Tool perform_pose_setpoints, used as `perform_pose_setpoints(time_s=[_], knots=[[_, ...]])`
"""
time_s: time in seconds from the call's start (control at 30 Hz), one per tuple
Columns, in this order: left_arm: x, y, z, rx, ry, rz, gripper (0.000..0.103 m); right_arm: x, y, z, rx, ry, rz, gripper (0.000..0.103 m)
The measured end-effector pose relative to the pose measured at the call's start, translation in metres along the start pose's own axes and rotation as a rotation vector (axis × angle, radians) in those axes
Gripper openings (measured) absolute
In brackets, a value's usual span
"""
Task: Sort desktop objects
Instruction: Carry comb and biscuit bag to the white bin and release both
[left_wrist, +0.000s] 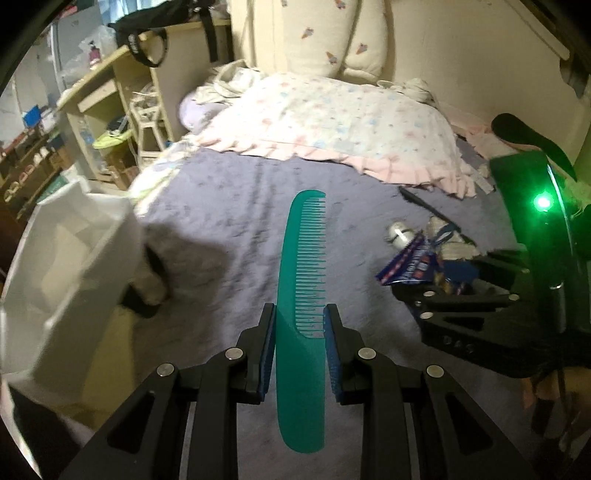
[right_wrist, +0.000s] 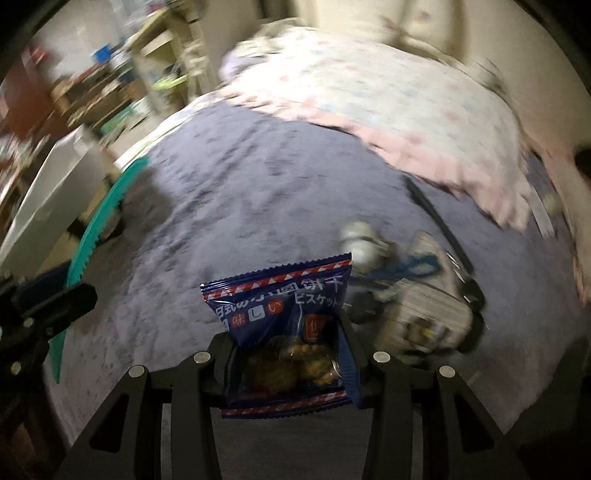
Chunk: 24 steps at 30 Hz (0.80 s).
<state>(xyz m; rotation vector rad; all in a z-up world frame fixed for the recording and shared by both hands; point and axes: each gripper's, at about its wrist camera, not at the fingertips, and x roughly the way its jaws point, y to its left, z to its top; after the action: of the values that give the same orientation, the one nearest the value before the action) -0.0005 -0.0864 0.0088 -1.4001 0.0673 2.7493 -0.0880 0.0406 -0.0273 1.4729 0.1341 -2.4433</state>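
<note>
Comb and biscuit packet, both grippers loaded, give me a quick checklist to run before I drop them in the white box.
1. Left gripper clamped on the teal comb: ok, pads press both sides near its middle.
2. Right gripper clamped on the biscuit packet: ok, packet sits squeezed between the fingers.
3. White box in sight: ok, at the left of the left wrist view, open side visible.
4. Room inside the box: cannot tell, interior blurred.
5. Grippers apart from each other: ok, clear gap between them.
6. Items left on the purple blanket: not ok, a small pile remains to sort.
</note>
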Motion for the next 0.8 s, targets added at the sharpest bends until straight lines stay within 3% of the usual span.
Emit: perform_pose_setpoints(time_s=[0.17, 0.5, 0.8], knots=[[-0.03, 0.047, -0.01, -0.045, -0.013, 0.099, 0.025, -0.007, 0.059, 0.018, -0.104, -0.038, 0.054, 0.041], [-0.096, 0.145, 0.006, -0.146, -0.11, 0.252, 0.026, -0.045, 0.16, 0.075, -0.224, -0.167, 0.156, 0.041], [-0.074, 0.213, 0.007, -0.241, -0.073, 0.292, 0.026, -0.04, 0.244, 0.14, -0.353, -0.221, 0.175, 0.041]])
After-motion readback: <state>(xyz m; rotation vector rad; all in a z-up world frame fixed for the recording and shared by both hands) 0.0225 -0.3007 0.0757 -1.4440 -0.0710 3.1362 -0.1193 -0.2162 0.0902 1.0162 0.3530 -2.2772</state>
